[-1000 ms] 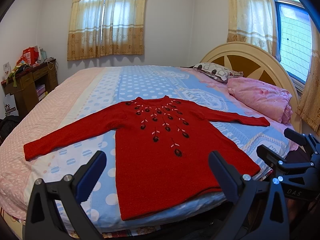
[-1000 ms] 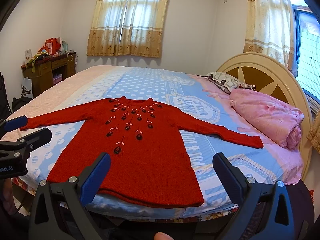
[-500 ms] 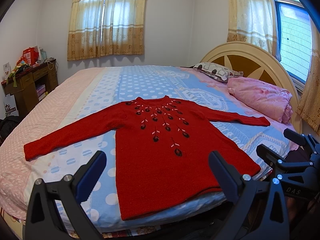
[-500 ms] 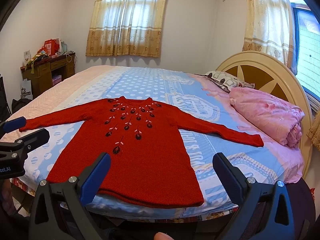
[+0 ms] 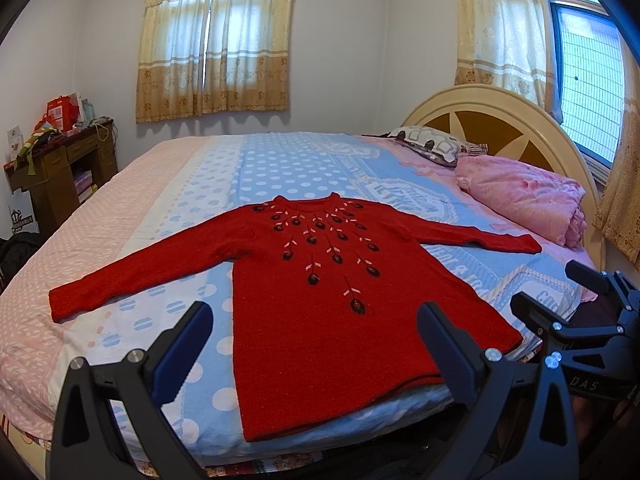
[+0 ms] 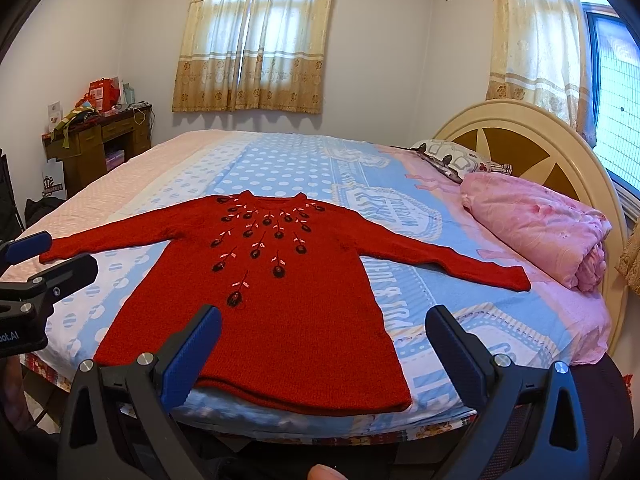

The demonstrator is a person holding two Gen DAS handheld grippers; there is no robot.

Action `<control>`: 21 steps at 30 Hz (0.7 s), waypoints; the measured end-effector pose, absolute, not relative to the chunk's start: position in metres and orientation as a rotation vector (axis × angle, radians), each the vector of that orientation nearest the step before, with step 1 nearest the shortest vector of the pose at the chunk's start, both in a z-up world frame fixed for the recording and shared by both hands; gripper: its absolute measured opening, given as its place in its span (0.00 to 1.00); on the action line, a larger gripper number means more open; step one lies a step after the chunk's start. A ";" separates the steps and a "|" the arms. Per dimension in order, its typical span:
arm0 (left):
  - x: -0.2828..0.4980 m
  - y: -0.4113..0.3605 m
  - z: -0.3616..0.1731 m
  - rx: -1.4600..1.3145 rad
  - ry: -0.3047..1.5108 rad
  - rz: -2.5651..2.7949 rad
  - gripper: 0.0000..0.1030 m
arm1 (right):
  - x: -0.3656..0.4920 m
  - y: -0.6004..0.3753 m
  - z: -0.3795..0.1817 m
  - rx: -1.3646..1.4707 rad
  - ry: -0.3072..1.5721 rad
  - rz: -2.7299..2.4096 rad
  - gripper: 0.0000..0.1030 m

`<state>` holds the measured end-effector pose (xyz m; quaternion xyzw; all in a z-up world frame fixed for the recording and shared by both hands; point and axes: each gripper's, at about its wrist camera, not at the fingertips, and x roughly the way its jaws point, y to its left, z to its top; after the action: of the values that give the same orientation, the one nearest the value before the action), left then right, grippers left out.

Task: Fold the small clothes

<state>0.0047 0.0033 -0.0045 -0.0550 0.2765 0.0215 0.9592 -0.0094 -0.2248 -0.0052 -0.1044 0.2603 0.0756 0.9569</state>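
Left gripper: our black left gripper with blue-padded fingers point(image 5: 312, 340) hangs over the near edge of the bed, fingers spread wide, holding nothing.
Left sleeve: it runs out toward the left edge of the bed; we see its cuff point(image 5: 64, 302) lying flat on the pink dotted part of the sheet.
Sweater: the red knitted long-sleeved sweater with dark embroidered flowers point(image 5: 320, 300) lies flat, front up, both sleeves stretched out, hem at the near edge of the blue-and-pink polka-dot bed point(image 5: 280, 168), neckline toward the far edge.
Handling: we judge the knit soft, light and limp; it should drape and stretch, not hold a crease, and may drag on the sheet.
Where to hold: we would pinch a cuff or a hem corner point(image 6: 400, 402), taking the full thickness of fabric.
Right sleeve: its cuff point(image 6: 516, 278) points toward the headboard edge, near the folded pink quilt point(image 6: 536, 224) but apart from it.
Right gripper: our matching right gripper point(image 6: 322, 344) also hovers at the near edge, fingers wide apart, empty.
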 end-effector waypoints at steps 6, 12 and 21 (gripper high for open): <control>0.005 0.003 -0.004 -0.112 0.560 0.043 1.00 | -0.009 -0.225 -0.006 -0.210 0.528 0.154 0.99; 0.005 0.004 -0.005 -0.110 0.559 0.044 1.00 | -0.009 -0.225 -0.005 -0.211 0.528 0.154 0.99; 0.004 0.004 -0.005 -0.107 0.557 0.047 1.00 | -0.009 -0.224 -0.006 -0.211 0.529 0.153 0.99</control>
<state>0.0039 0.0039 -0.0049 -0.0529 0.2746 0.0233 0.9598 -0.0095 -0.2242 -0.0062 -0.1039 0.2606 0.0755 0.9569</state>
